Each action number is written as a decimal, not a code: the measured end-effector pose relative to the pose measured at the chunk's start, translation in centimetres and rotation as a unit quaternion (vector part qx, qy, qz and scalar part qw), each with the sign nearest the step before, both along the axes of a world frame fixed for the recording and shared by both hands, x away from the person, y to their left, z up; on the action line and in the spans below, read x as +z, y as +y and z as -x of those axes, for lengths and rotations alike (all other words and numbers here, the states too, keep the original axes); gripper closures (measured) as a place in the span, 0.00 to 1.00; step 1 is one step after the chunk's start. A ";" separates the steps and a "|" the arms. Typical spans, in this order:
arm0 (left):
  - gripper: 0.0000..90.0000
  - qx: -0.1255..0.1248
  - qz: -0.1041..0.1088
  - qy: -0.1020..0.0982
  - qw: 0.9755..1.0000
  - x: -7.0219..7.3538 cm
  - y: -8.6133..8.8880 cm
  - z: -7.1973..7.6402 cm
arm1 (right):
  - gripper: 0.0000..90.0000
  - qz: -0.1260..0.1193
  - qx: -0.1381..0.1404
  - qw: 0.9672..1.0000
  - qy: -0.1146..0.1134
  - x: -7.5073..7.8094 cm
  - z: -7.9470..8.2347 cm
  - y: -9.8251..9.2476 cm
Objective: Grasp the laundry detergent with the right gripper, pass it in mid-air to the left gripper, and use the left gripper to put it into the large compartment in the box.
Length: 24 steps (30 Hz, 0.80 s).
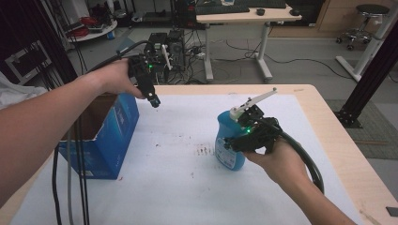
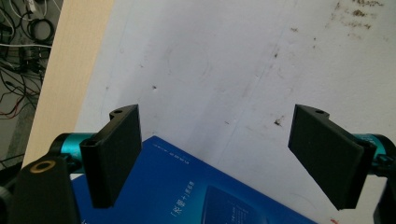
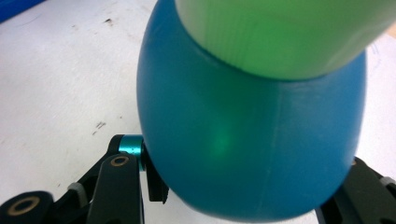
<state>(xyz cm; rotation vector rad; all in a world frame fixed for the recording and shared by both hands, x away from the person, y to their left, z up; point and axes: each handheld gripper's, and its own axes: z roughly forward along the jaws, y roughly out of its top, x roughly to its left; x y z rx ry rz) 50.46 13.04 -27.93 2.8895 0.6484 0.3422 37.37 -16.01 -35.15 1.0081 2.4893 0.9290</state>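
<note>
A blue plastic bottle (image 1: 230,159) with a pale cap stands right of centre on the white sheet (image 1: 178,187) covering the table. My right gripper (image 1: 233,143) is shut on the bottle's body from the right side. In the right gripper view the bottle's round blue belly (image 3: 252,140) sits pressed between the jaws of the right gripper (image 3: 243,198), and its cap (image 3: 285,32) glows green. My left gripper (image 1: 154,101) hangs open at the upper left, above the corner of a blue cardboard box (image 1: 110,140). In the left gripper view the left gripper (image 2: 219,158) holds nothing, with the box (image 2: 196,196) below.
The blue box stands open-topped near the table's left edge. Small dark stains (image 1: 204,150) mark the sheet beside the bottle. Beyond the table lie cables, a desk (image 1: 239,18) and a stool (image 1: 363,23). A black frame post (image 1: 371,70) rises at the right.
</note>
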 end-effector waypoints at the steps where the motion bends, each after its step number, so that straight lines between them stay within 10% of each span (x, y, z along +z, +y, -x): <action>1: 0.20 -0.001 0.002 -0.001 1.000 0.0 0.0 0.1 | 0.52 -0.001 0.004 1.000 0.002 0.0 -0.1 -0.2; 13: 0.20 -0.053 0.029 -0.013 0.998 2.3 -1.2 1.6 | 0.53 -0.016 0.096 0.995 0.014 3.5 -2.5 -1.4; 24: 0.20 -0.137 0.062 -0.013 0.989 7.9 -2.8 4.4 | 0.53 -0.026 0.213 0.976 0.032 7.9 -4.8 -0.1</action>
